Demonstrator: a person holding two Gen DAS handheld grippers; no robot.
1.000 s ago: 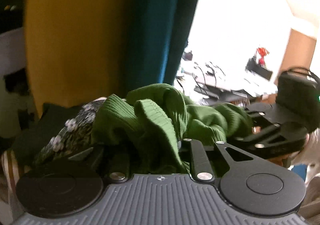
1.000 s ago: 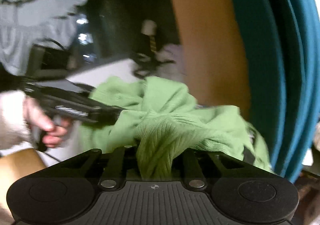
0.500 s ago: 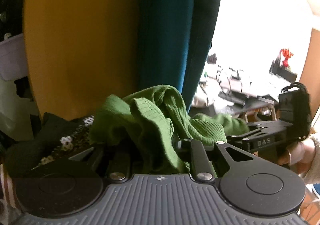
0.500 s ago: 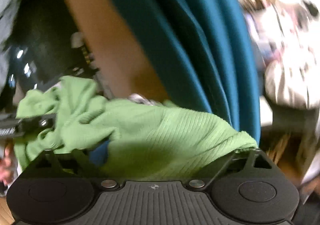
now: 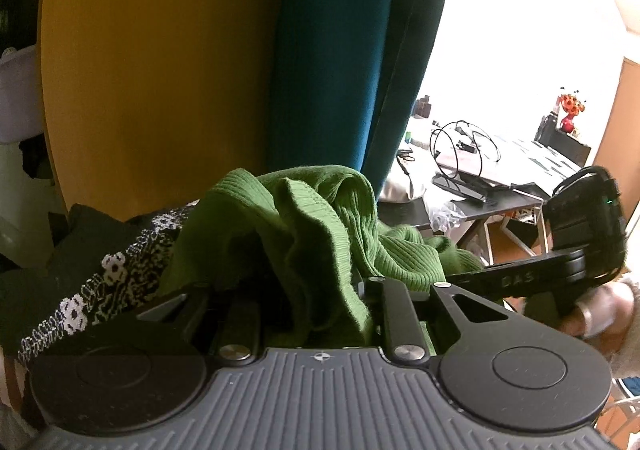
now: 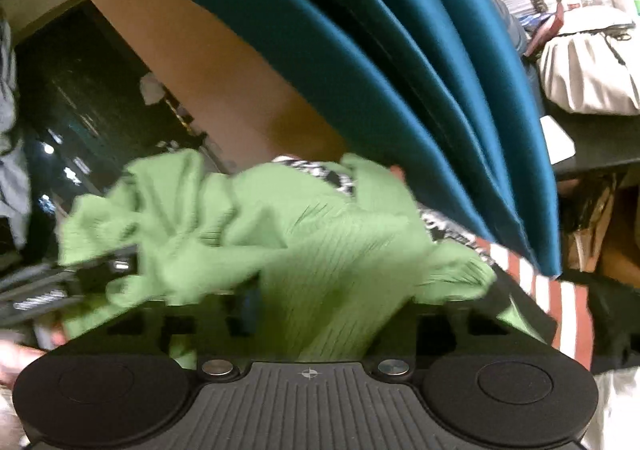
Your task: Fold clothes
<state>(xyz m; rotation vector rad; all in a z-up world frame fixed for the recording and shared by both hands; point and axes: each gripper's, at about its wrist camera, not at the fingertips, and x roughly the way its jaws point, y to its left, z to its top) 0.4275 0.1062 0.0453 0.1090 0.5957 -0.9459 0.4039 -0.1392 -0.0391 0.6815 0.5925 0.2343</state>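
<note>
Two grippers share one green ribbed garment (image 5: pixel 304 234): the left gripper (image 5: pixel 320 302) is clamped on a bunch, the right gripper (image 6: pixel 320 314) is closing with cloth between. It lies crumpled over a floral cloth (image 5: pixel 100 282); no fold shows.

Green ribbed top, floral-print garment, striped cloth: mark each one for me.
green ribbed top (image 5: pixel 320 226): left wrist view, on the bunched ribbed fold
floral-print garment (image 5: pixel 116 270): left wrist view, on a white flower
striped cloth (image 6: pixel 568 314): right wrist view, on a rust-red stripe
</note>
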